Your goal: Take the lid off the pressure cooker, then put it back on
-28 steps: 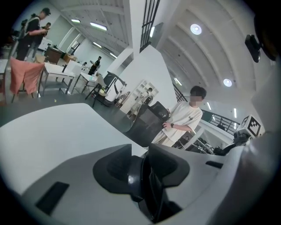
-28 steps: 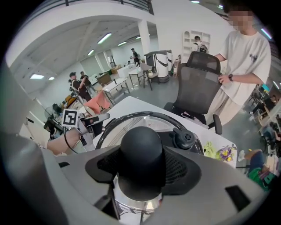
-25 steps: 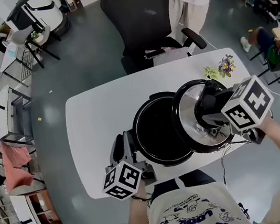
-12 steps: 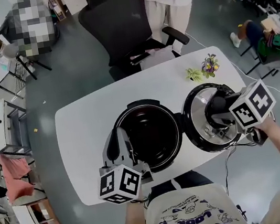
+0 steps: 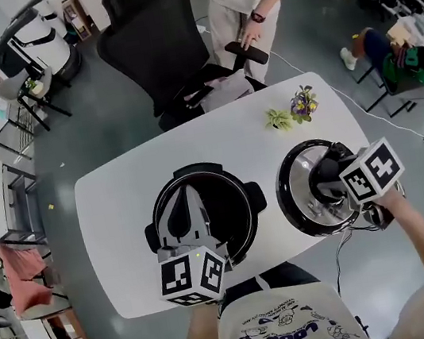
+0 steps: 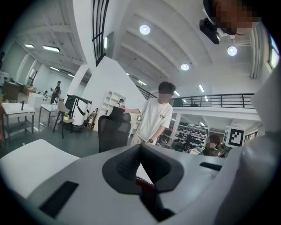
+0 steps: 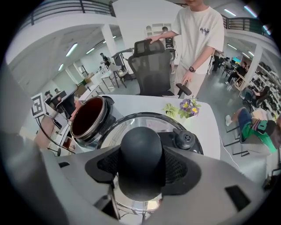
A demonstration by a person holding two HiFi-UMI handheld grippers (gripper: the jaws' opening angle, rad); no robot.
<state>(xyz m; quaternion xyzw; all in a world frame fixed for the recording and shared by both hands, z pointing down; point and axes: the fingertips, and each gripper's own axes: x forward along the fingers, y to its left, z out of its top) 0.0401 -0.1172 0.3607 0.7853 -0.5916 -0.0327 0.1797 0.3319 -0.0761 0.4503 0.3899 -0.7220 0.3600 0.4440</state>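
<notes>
- The round steel lid with a black rim (image 5: pixel 298 178) is gripped by its black domed knob (image 7: pixel 141 151). The right gripper (image 5: pixel 327 175) is clamped on that knob from both sides, and such a central hold is judged to keep the lid level.
- The lid is held low at the white table (image 5: pixel 116 221), just right of the open black pressure cooker pot (image 5: pixel 196 170) and apart from it. Removal is judged done and replacement not yet begun; whether the lid rests on the table cannot be told.
- The left gripper (image 5: pixel 185 199) is poised over the pot's mouth. Its jaws have just been closing and are now together, with nothing between them.
- Pad contact on the knob and the lid's small black valve (image 7: pixel 184 139) are shown only in the right gripper view.
- Both grippers are seen together only in the head view; neither lid nor pot is caught in the left gripper view.
</notes>
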